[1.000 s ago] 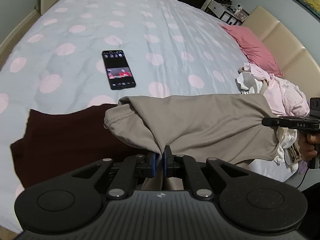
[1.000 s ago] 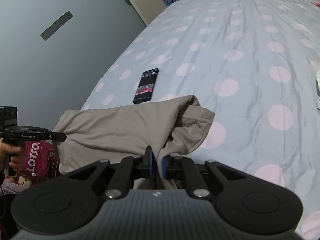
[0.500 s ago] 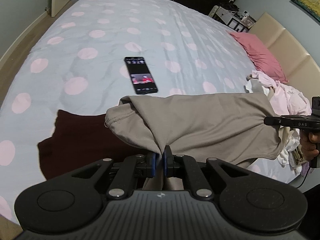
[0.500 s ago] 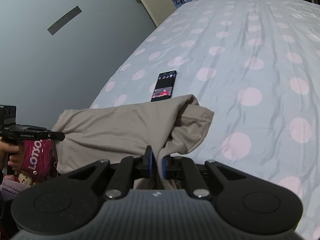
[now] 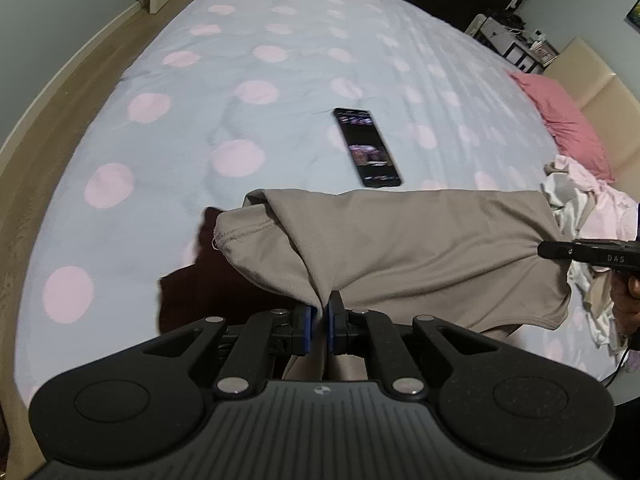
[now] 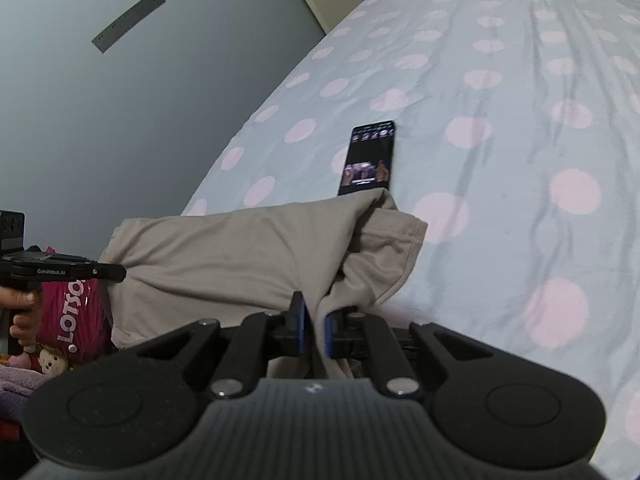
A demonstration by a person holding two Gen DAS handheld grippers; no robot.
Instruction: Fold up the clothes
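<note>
Half the dark garment (image 5: pixel 188 300) hides beneath the beige garment (image 5: pixel 400 248).

A phone (image 5: pixel 367 147) lies face up on the pink-dotted bedspread (image 5: pixel 240 92) ahead of the claw; a pink pillow (image 5: pixel 560 116) sits far right.

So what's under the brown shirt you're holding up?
Under the brown shirt a dark red cloth lies on the spotted bedcover, peeking out at one side. The shirt covers the rest of it, so I can't tell what else is underneath.
</note>
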